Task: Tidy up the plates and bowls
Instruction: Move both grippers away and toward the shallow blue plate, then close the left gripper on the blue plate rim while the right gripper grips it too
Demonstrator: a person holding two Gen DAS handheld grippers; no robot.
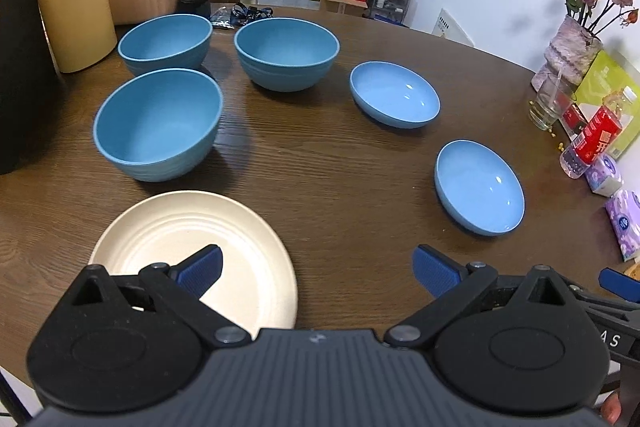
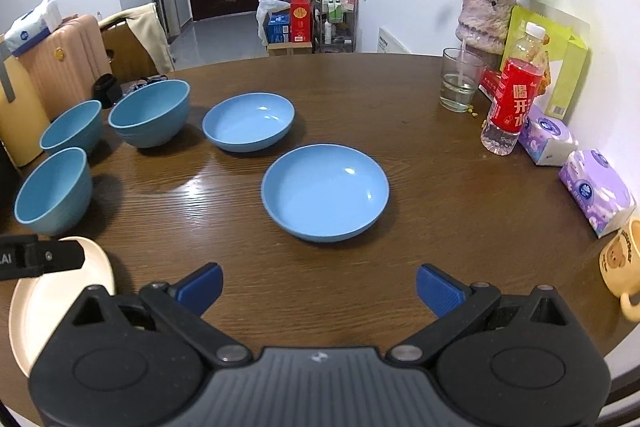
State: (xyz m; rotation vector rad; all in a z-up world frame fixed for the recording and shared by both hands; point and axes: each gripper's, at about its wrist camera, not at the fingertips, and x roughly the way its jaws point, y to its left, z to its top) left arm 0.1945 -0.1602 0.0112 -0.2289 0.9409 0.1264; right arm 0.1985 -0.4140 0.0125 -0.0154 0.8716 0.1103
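Three deep blue bowls stand on the brown round table: a near one, a far left one and a far middle one. Two shallow light-blue plates lie to the right, a far one and a near one. A cream plate lies close in front. My left gripper is open and empty, its left finger above the cream plate. My right gripper is open and empty, just short of the near light-blue plate, which lies ahead between the fingertips.
A yellow jug and a black object stand at the left table edge. A vase of dried roses, a glass, a red-labelled bottle, tissue packs and a bear mug line the right edge.
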